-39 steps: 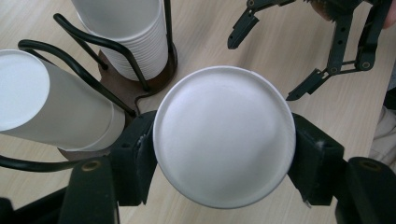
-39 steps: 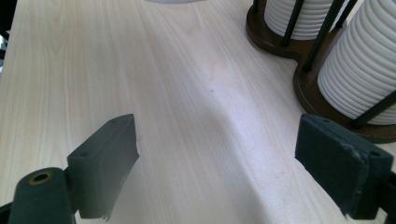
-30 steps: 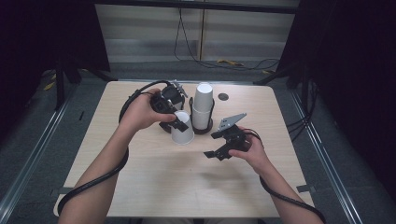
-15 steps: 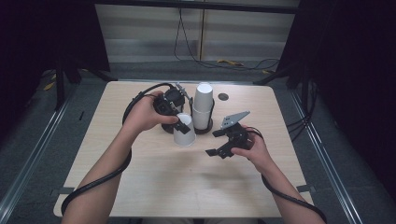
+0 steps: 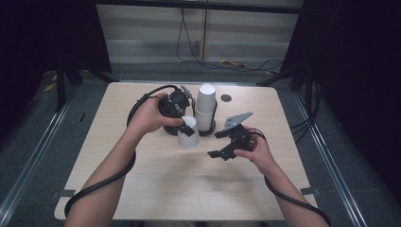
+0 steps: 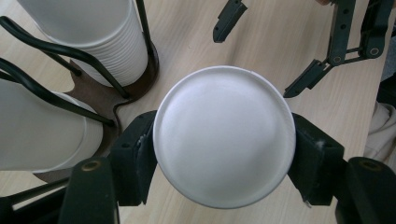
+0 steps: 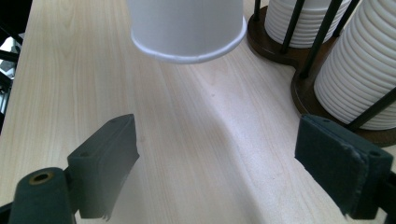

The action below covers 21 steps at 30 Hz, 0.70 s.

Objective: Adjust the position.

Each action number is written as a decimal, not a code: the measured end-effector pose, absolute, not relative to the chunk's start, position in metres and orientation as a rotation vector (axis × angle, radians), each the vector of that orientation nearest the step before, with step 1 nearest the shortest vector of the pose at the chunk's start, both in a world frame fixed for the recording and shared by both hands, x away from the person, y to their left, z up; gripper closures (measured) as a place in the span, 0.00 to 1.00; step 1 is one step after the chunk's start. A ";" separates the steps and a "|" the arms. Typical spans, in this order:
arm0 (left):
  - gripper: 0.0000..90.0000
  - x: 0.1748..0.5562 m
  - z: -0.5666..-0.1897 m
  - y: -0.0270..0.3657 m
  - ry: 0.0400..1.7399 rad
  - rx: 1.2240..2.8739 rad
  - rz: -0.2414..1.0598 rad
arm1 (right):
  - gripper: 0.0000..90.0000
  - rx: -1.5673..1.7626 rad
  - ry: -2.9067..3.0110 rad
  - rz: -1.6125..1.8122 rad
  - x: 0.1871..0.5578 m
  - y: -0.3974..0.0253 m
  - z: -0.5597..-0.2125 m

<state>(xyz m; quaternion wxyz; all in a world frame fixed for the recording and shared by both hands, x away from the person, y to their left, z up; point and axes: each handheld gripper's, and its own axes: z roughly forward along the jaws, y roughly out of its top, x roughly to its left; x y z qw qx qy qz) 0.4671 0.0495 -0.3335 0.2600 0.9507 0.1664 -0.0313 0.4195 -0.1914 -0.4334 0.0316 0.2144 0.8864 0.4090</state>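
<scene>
My left gripper (image 5: 185,124) is shut on a single white paper cup (image 5: 189,135), held upside down just in front of the cup holder. In the left gripper view the cup's round base (image 6: 224,135) sits between my two pads (image 6: 135,158). Two tall stacks of white cups (image 5: 205,106) stand in a black wire holder on a dark base (image 5: 208,131). My right gripper (image 5: 215,144) is open, to the right of the held cup, jaws turned toward it. In the right gripper view the cup (image 7: 187,28) hangs rim-down above the wood, beyond my open gripper (image 7: 224,163).
The light wooden table (image 5: 156,189) has bare room in front and to the left. A small dark disc (image 5: 226,98) lies behind the holder. Cables trail from both grippers. The cup stacks (image 7: 359,70) stand close on the right in the right gripper view.
My left gripper has drawn the cup slightly forward and to the right, away from the stacks. The right gripper has barely moved and stays open.
</scene>
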 end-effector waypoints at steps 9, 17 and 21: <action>0.37 0.466 -0.338 0.043 0.433 2.579 -0.099 | 0.14 0.650 2.751 1.229 0.420 -0.192 -0.432; 0.37 0.466 -0.338 0.042 0.434 2.575 -0.095 | 0.14 0.619 2.783 1.176 0.419 -0.192 -0.432; 0.37 0.464 -0.335 0.042 0.430 2.572 -0.093 | 0.14 0.582 2.809 1.124 0.420 -0.192 -0.429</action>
